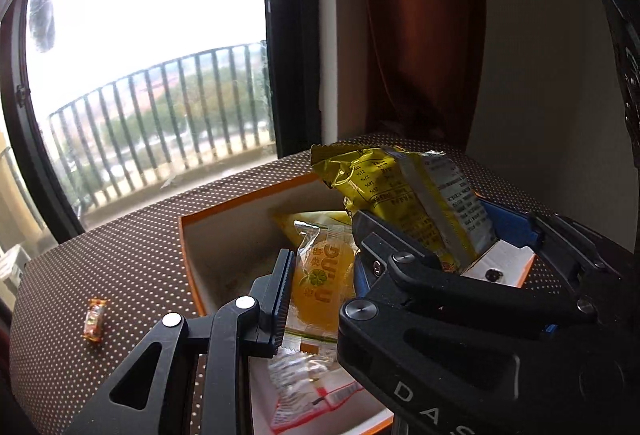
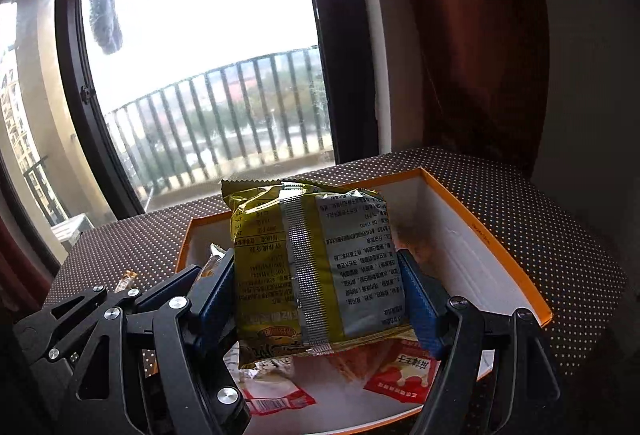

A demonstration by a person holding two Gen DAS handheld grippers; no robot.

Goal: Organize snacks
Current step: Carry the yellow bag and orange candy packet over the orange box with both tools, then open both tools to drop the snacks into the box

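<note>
Over the orange box (image 2: 500,247), the right tongs (image 2: 320,299) clench a yellow snack bag (image 2: 316,267); the left tongs (image 1: 320,287) pinch an orange jelly packet (image 1: 322,287). Each should be lowered flat before letting go.

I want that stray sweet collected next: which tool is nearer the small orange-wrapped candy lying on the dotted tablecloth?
Left. The left tool, holding a clear-wrapped orange jelly snack, is closer to the small orange-wrapped candy; the right tool sits further right.

Over the orange-rimmed box (image 2: 486,235), the right gripper (image 2: 320,295) clamps a yellow snack bag (image 2: 316,259) between its blue pads, while the left gripper (image 1: 320,275) pinches an orange jelly packet (image 1: 320,283).
</note>
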